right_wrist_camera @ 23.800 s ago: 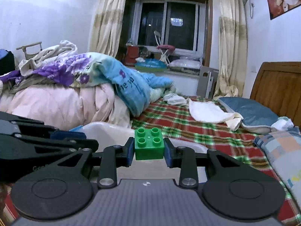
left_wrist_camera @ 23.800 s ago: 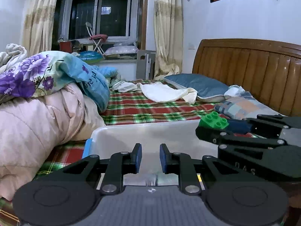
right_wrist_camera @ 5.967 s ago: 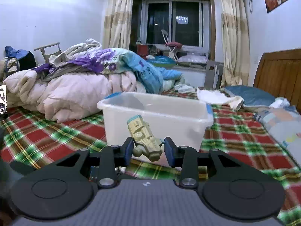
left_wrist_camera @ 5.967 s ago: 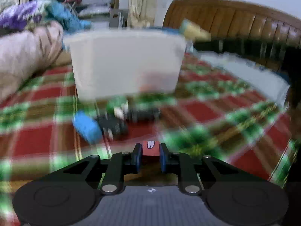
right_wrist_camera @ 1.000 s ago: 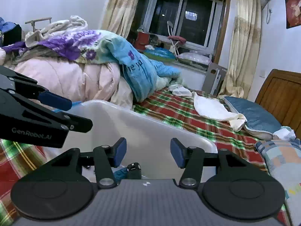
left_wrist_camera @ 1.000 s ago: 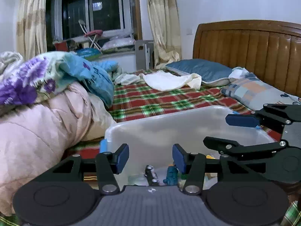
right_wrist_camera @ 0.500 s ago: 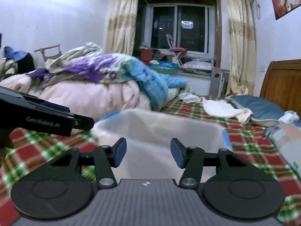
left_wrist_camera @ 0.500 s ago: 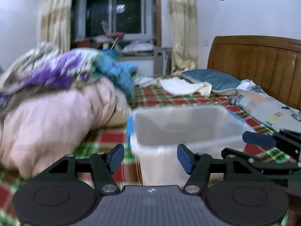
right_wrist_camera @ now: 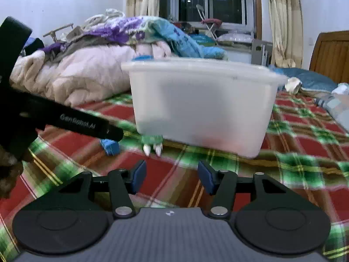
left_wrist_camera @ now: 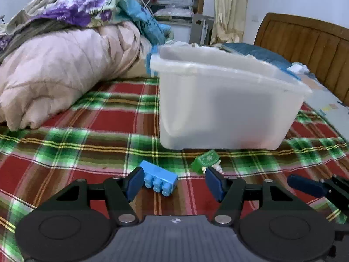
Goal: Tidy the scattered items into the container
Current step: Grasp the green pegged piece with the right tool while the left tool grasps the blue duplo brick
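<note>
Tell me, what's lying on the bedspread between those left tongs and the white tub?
In the left wrist view, a blue brick and a green toy lie between the left tongs and the white tub.

A red, green and yellow plaid is shown on the bedspread [left_wrist_camera: 87, 135]; the brick [left_wrist_camera: 159, 178] is coloured blue, the tub [left_wrist_camera: 224, 109] milky white.

Dark window [right_wrist_camera: 209, 0], wooden headboard [left_wrist_camera: 305, 41], plaid bedsheet [left_wrist_camera: 87, 131]
</note>
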`<state>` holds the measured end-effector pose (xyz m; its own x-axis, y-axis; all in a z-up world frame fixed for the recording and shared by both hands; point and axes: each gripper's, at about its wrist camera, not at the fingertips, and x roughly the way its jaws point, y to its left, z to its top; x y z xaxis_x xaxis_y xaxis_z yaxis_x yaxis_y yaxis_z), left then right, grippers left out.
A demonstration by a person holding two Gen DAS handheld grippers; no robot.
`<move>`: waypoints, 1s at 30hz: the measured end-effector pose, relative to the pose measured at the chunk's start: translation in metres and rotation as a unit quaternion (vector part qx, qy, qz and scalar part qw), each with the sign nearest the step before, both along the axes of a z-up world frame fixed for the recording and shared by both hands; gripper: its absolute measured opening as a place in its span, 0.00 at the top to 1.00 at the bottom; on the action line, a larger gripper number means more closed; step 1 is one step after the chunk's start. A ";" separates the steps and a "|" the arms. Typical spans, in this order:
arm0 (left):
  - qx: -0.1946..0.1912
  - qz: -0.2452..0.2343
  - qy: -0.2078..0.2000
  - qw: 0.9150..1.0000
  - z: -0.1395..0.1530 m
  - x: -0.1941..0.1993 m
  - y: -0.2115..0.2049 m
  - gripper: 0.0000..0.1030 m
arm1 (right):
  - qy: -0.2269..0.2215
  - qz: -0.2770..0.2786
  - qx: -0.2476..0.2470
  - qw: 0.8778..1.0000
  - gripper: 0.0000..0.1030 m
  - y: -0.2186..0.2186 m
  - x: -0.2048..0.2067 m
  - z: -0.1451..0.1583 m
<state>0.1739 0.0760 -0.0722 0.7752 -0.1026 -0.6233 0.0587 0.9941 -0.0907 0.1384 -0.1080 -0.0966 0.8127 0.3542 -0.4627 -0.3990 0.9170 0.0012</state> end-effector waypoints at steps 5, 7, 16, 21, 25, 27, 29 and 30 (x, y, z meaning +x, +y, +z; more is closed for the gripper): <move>0.000 0.006 0.012 1.000 -0.019 0.009 0.000 0.36 | 0.012 0.008 0.002 1.000 0.44 0.003 0.010 -0.014; -0.001 0.018 0.014 1.000 -0.026 0.015 0.005 0.36 | 0.014 0.012 0.004 1.000 0.44 0.004 0.015 -0.018; -0.008 0.020 0.018 1.000 -0.037 0.030 0.028 0.37 | 0.007 0.052 -0.014 0.999 0.44 0.032 0.038 -0.020; 0.020 -0.003 0.018 1.000 -0.037 0.028 0.033 0.43 | 0.016 0.058 -0.022 0.998 0.46 0.048 0.059 -0.017; 0.013 -0.002 0.021 1.000 -0.036 0.027 0.043 0.45 | 0.034 0.041 -0.038 0.998 0.46 0.057 0.075 -0.021; 0.013 -0.006 0.023 1.000 -0.037 0.027 0.043 0.43 | 0.043 0.033 -0.038 0.998 0.46 0.058 0.081 -0.024; 0.017 -0.003 0.024 1.000 -0.037 0.028 0.041 0.42 | 0.052 0.032 -0.034 0.998 0.53 0.057 0.083 -0.027; 0.015 0.001 0.024 1.000 -0.036 0.028 0.040 0.42 | 0.053 0.033 -0.032 0.998 0.62 0.056 0.083 -0.026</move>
<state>0.2020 0.1158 -0.1086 0.7450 -0.0827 -0.6620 0.0536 0.9965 -0.0642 0.2211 -0.0515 -0.1226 0.7347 0.3721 -0.5673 -0.4583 0.8887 -0.0107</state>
